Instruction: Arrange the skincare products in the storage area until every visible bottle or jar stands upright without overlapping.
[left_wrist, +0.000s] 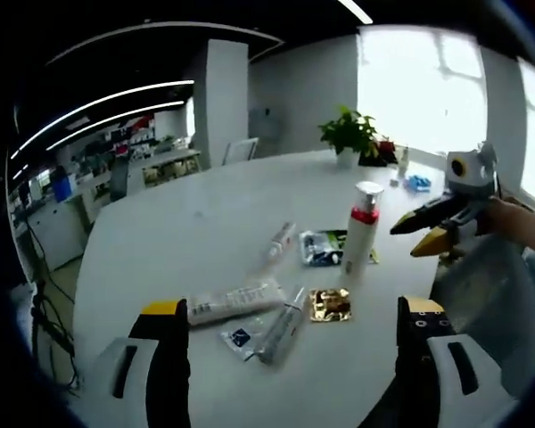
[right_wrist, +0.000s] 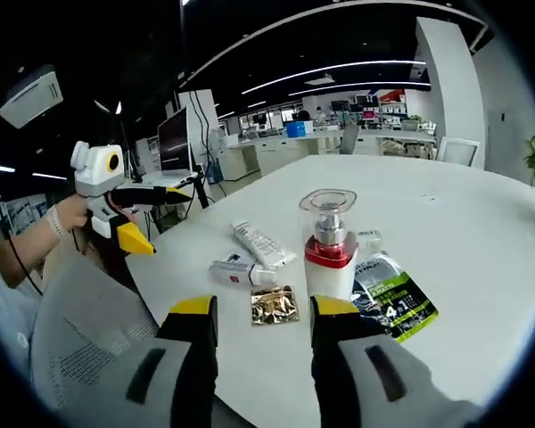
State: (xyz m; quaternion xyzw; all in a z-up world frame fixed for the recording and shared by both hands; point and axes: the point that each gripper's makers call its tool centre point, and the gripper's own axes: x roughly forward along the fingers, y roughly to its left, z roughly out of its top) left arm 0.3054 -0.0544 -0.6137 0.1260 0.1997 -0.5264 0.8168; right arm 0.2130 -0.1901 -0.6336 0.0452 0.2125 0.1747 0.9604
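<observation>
Left hand-held gripper (left_wrist: 290,325) low over near desk edge, jaws spread wide, holding nothing. Right hand-held gripper (right_wrist: 263,312) near desk edge, jaws narrower, nothing between them; gold foil sachet (right_wrist: 274,305) lies just ahead of its tips. White round desk (left_wrist: 178,241) has plenty bare room beyond the clutter. White pump bottle with red collar and clear cap (right_wrist: 329,245) upright, mid-desk. White squeeze tube (left_wrist: 234,301) and slim silver tube (left_wrist: 283,325) lie flat near left gripper's side.

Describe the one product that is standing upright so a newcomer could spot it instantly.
On the round white table, among flat-lying tubes and sachets, stands a white pump bottle. Its red collar and clear cap set it apart, and it alone stands upright.
</observation>
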